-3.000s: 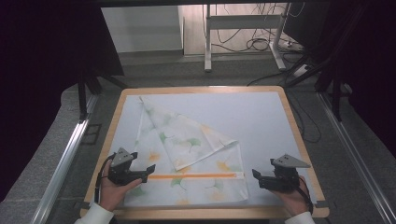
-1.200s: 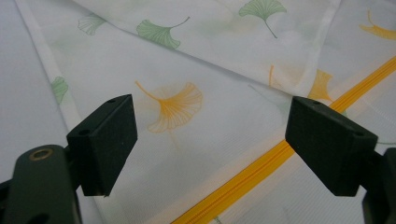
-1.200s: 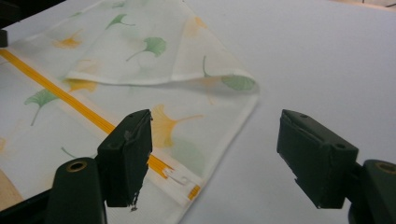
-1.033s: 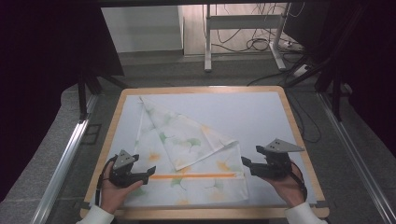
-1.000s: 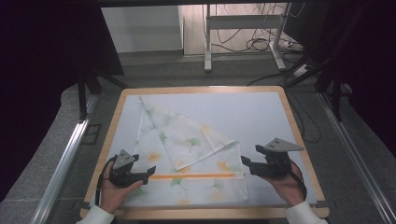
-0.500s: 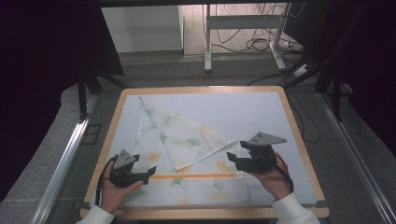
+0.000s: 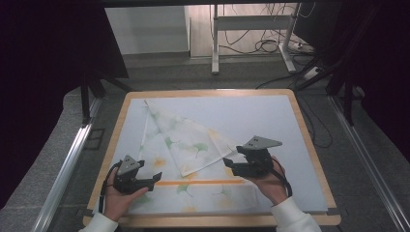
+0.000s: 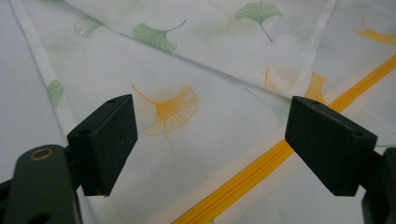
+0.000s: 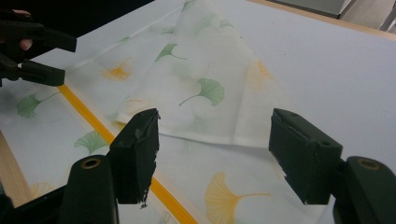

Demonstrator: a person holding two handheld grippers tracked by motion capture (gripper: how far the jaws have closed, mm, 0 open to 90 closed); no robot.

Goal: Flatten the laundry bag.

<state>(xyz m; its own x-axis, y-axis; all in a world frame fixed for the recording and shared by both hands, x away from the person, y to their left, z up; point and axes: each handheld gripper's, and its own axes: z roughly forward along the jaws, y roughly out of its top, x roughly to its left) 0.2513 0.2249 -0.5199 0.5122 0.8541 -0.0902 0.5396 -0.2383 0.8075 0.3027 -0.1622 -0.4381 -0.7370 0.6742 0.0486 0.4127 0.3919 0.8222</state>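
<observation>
High view: one cloth point(image 7: 193, 164) lies flat on the table point(image 7: 309, 145), lower centre of the frame, with one corner folded over into a triangle flap point(image 7: 193, 145) that points to the upper left.
Change: right gripper point(image 7: 227, 165) has come in from the lower right toward the centre, now over the cloth's right part, just beside the flap's right tip. Its jaws have just been closing a little, nothing between them.
Left gripper point(image 7: 155, 180): has kept its place at the lower left, over the cloth near the orange stripe point(image 7: 203, 182).
Left fingers: spread wide, released, cloth below them but not pinched (left gripper view, pad point(image 8: 105, 140)).
Right fingers: apart, released, hovering above the flap's edge (right gripper view, pad point(image 9: 137, 151)); no grasp yet.
Meaning: my read is the right hand is lining up to take the flap's edge or tip for the next fold; left looks set to hold or wait.
Cloth pattern: green and yellow fan leaves, one orange stripe across the lower part.
Count: cloths 1; folded flaps 1; orange stripes 1; grippers 2; hands 2; tables 1.
Risk: pinching both layers instead of the top one.
</observation>
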